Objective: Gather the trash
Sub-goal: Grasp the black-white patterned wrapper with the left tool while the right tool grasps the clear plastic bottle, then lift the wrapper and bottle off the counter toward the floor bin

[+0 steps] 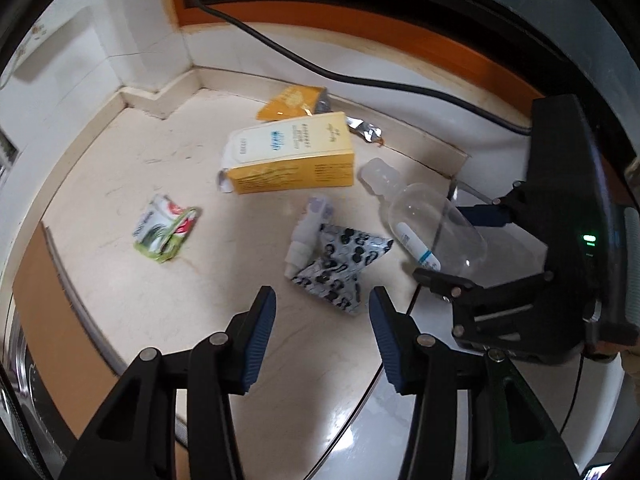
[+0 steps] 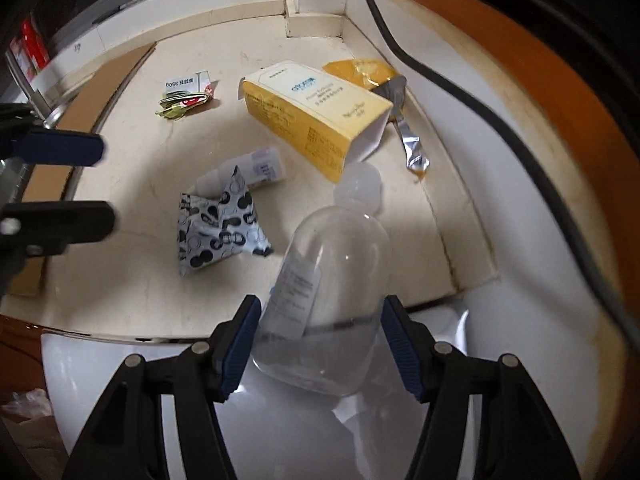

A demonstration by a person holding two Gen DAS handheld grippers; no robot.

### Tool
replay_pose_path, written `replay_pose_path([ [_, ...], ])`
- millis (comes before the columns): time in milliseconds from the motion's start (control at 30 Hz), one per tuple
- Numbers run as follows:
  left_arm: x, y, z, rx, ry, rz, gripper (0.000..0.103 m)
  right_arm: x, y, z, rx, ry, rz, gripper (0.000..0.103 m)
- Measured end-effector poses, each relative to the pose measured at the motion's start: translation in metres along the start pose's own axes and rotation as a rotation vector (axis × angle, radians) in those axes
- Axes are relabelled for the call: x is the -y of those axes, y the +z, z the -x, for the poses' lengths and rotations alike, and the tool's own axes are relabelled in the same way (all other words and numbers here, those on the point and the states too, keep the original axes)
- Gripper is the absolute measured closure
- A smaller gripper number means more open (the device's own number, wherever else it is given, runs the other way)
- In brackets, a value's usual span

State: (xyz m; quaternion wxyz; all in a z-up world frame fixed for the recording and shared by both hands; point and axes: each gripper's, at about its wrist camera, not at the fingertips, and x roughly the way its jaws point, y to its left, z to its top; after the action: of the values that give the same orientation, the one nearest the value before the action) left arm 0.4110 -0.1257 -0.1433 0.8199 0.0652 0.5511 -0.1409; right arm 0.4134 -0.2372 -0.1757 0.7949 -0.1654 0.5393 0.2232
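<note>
A clear plastic bottle (image 2: 332, 292) lies between the fingers of my right gripper (image 2: 320, 344), whose pads sit against its sides, over the rim of a white sink (image 2: 120, 360). In the left wrist view the bottle (image 1: 432, 220) and right gripper (image 1: 460, 240) are at the right. My left gripper (image 1: 322, 336) is open and empty, just short of a black-and-white patterned wrapper (image 1: 340, 264) (image 2: 220, 228). A small white bottle (image 1: 308, 224), a yellow carton (image 1: 292, 160) (image 2: 316, 116), a green crumpled packet (image 1: 164, 232) (image 2: 186, 96) and an orange pouch (image 1: 292, 100) lie on the cream counter.
A silver foil strip (image 2: 408, 136) lies beyond the carton. A black cable (image 1: 320, 68) runs along the back ledge. White tiled walls (image 1: 140, 40) close the corner. A brown board (image 2: 52, 184) borders the counter's left edge. My left gripper's fingers (image 2: 60, 148) show at the left.
</note>
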Motion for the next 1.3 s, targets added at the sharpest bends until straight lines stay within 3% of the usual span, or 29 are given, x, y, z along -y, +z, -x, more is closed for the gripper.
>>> replay_pose_path([
  [200,0.019,0.011,-0.026,-0.036,-0.005,-0.057,0.056,0.02,-0.015,0.01,0.026,0.061,-0.14,0.042],
  [367,0.024,0.018,-0.051,-0.085,-0.007,-0.046,0.056,0.03,-0.023,0.014,0.05,0.113,-0.211,0.042],
  [567,0.023,0.023,-0.064,-0.084,0.013,-0.023,0.08,0.028,-0.026,0.012,0.062,0.127,-0.235,0.042],
  [600,0.022,0.023,-0.063,-0.078,0.001,-0.015,0.088,0.027,-0.025,0.012,0.063,0.127,-0.238,0.043],
  [667,0.019,0.022,-0.06,-0.062,-0.01,0.007,0.092,0.025,-0.027,0.013,0.067,0.129,-0.245,0.043],
  [700,0.018,0.02,-0.057,-0.054,-0.016,0.013,0.097,0.024,-0.028,0.014,0.071,0.129,-0.249,0.043],
  [800,0.014,0.013,-0.047,-0.044,-0.041,0.039,0.1,0.019,-0.033,0.017,0.077,0.128,-0.262,0.044],
  [1133,0.011,-0.037,0.024,-0.005,-0.16,0.091,0.101,-0.011,-0.066,0.048,0.103,0.136,-0.381,0.044],
  [1300,0.013,-0.07,0.072,0.034,-0.229,0.051,0.101,-0.042,-0.095,0.076,0.114,0.111,-0.436,0.044],
])
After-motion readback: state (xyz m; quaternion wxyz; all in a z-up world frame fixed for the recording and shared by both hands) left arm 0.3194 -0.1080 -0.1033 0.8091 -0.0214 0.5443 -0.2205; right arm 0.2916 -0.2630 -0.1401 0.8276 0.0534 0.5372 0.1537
